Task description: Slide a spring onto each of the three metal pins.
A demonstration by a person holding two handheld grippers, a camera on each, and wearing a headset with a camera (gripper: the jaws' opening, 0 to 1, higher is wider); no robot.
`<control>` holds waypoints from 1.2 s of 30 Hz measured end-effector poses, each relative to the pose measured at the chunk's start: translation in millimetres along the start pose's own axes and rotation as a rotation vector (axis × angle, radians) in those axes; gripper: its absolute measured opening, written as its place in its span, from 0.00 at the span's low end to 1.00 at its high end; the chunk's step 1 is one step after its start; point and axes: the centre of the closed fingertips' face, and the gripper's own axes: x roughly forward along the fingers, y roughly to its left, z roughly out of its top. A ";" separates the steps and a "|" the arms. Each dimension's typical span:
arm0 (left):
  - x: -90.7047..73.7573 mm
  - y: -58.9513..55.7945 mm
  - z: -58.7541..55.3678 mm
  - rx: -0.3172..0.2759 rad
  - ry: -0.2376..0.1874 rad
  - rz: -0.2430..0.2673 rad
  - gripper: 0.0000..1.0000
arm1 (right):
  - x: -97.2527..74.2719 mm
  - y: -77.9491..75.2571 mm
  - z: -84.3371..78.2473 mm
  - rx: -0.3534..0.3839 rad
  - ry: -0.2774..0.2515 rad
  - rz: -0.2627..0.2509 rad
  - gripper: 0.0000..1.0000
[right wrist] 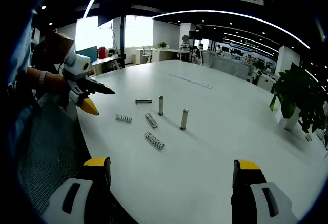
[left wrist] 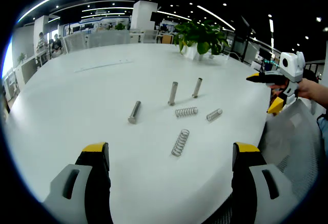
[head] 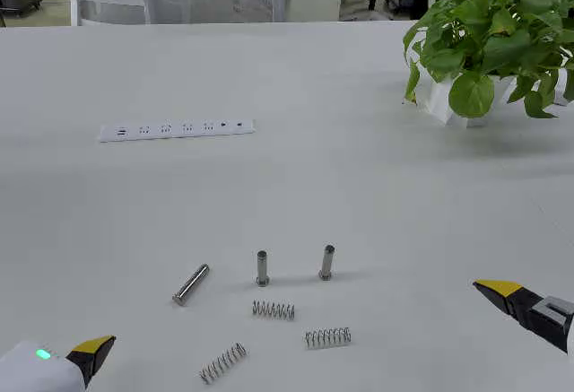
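Three springs (head: 273, 309) lie loose on table (head: 359, 186) just before pins (head: 262, 267) (2 upright, 1 flat); L gripper (left wrist: 170, 149) & R gripper (right wrist: 171, 162) both spread wide, empty; rec. pinch spring mid-coil, align w/ upright pin, lower straight.

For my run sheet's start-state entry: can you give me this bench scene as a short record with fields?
upright: two short silver metal pins
lying flat: one silver metal pin, left of them
springs: three small wire coil springs, loose on the white table, none on a pin
left gripper: open, empty
right gripper: open, empty
far side: white power strip; green potted plant
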 end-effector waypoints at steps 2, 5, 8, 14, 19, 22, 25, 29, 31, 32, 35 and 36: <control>0.5 -0.4 0.1 0.002 -0.001 -0.001 0.99 | -0.2 -0.4 -0.5 0.000 0.002 -0.001 0.99; 1.5 -0.4 0.7 -0.001 -0.007 0.000 0.99 | -0.2 -1.5 -2.5 0.006 0.006 -0.004 0.99; 1.7 0.3 0.0 -0.002 -0.002 0.000 0.99 | -0.5 -2.0 -5.8 0.007 0.017 -0.004 0.99; 0.8 5.0 0.9 -0.012 -0.007 0.009 0.99 | -1.6 -2.9 -9.2 0.007 0.034 -0.001 0.99; 0.7 6.1 0.2 -0.019 -0.006 0.011 0.99 | -1.0 -4.5 -6.5 0.005 0.030 0.000 0.99; 0.9 6.9 0.1 -0.020 -0.005 0.012 0.99 | 0.5 -4.5 -5.1 0.004 0.029 0.002 0.99; 0.7 7.4 0.3 -0.025 -0.005 0.011 0.99 | 2.0 -3.5 -5.1 0.002 0.031 0.006 0.99; 0.0 6.9 0.4 -0.020 -0.002 0.007 0.99 | 2.8 -2.0 -6.4 0.002 0.035 0.012 0.99; -0.6 7.2 0.2 -0.015 0.002 0.009 0.99 | 3.0 -1.2 -6.9 0.001 0.037 0.013 0.99; -0.7 7.3 0.0 -0.015 0.003 0.009 0.99 | 3.0 -0.7 -7.0 0.000 0.038 0.015 0.99; -1.3 7.5 -0.1 -0.015 0.003 0.008 0.99 | 3.2 0.4 -6.3 -0.003 0.036 0.020 0.99; -1.3 7.5 -0.2 -0.015 0.005 0.008 0.99 | 3.3 0.6 -6.0 -0.003 0.035 0.020 0.99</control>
